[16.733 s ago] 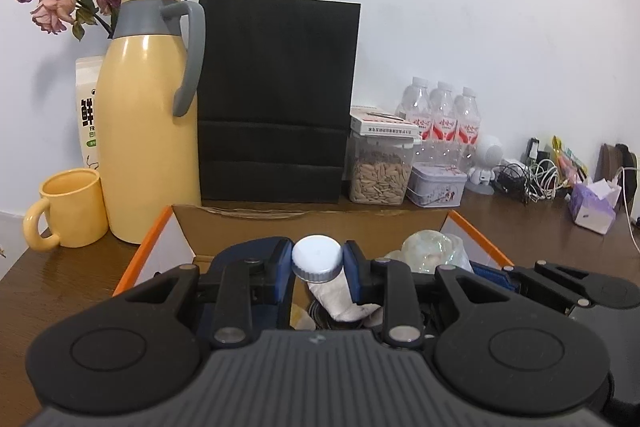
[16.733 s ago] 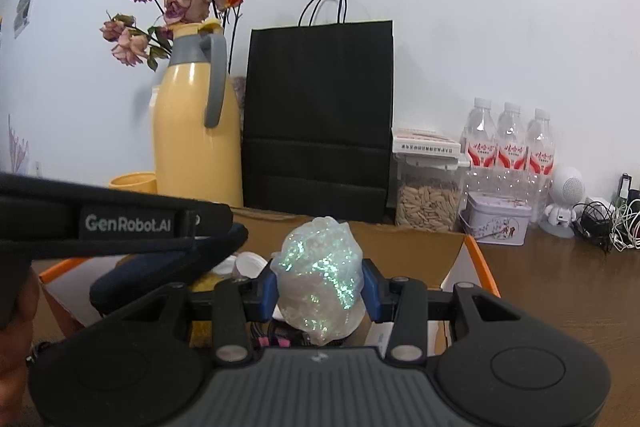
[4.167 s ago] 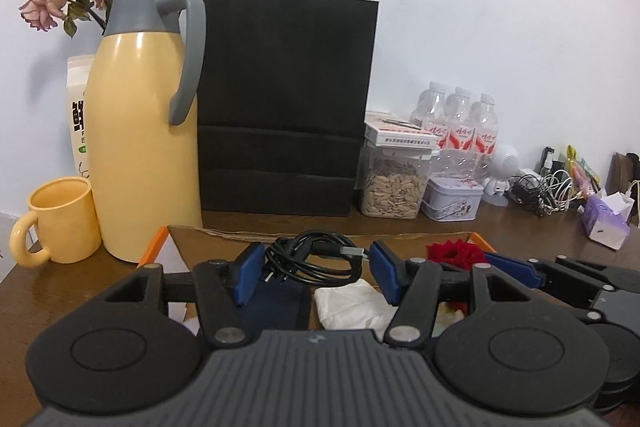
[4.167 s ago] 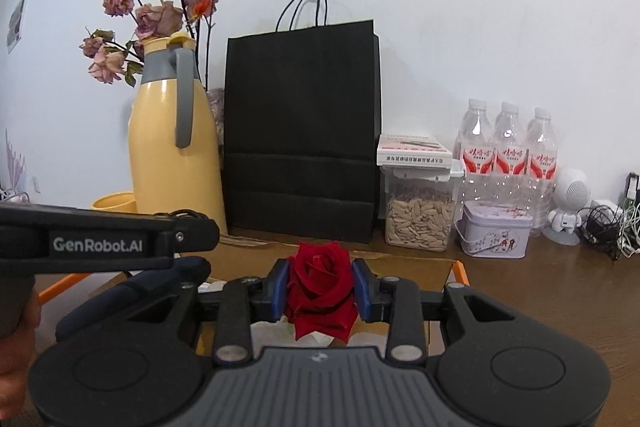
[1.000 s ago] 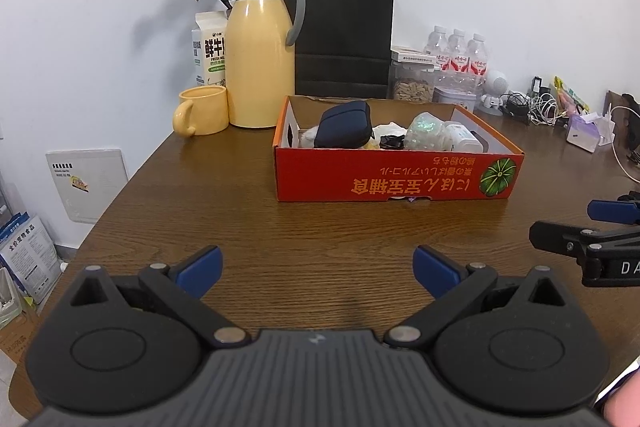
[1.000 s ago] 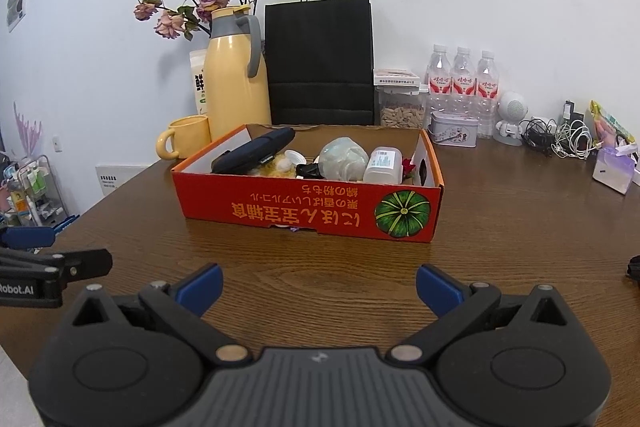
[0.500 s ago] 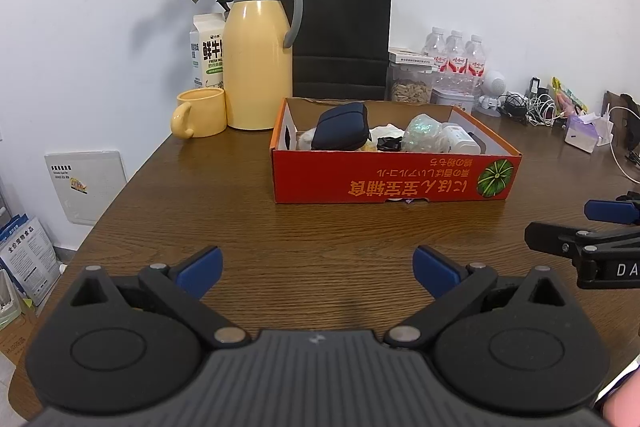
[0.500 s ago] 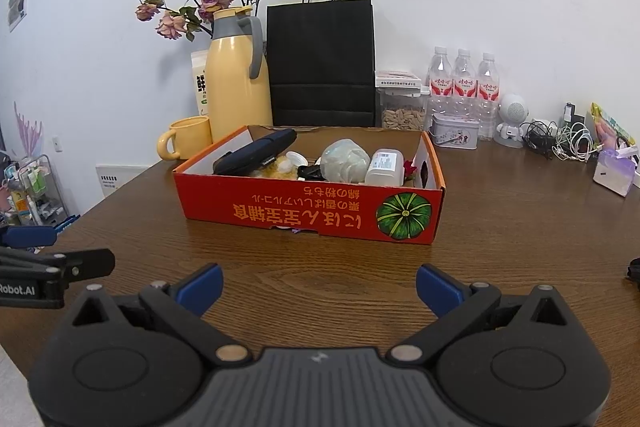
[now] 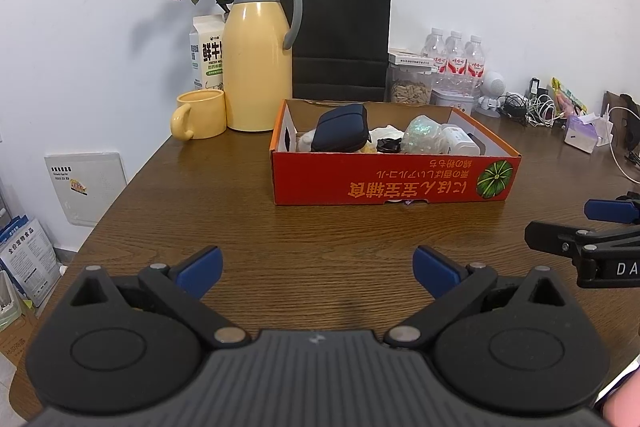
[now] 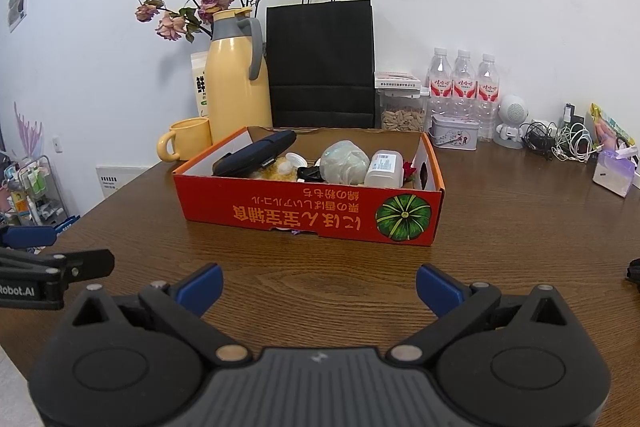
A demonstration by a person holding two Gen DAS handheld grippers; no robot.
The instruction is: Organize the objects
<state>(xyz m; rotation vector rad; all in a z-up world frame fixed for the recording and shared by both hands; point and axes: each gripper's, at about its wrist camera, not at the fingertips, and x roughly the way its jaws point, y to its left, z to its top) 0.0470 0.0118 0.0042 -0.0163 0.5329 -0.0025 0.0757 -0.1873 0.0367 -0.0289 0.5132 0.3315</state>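
Note:
A red cardboard box (image 9: 384,183) (image 10: 280,213) with a pumpkin print stands on the wooden table. It holds a dark blue pouch (image 9: 340,127) (image 10: 256,153), an iridescent crumpled wrap (image 9: 422,135) (image 10: 344,161), a white bottle (image 9: 460,143) (image 10: 384,163), a coiled black cable (image 9: 388,145) and a red rose (image 10: 409,170). My left gripper (image 9: 316,265) is open and holds nothing, well back from the box. Open too and just as far back is my right gripper (image 10: 318,285), with nothing between its fingers.
Behind the box stand a yellow jug (image 9: 258,59), a yellow mug (image 9: 198,115), a milk carton (image 9: 206,55), a black paper bag (image 9: 340,39), a seed jar (image 10: 402,107), three water bottles (image 10: 464,87) and tangled cables (image 10: 560,141). Bare wood lies between the grippers and the box.
Earlier each gripper carried things over the box, last a cable and a rose. Both have since drawn back open and empty; over the last second they barely shifted.

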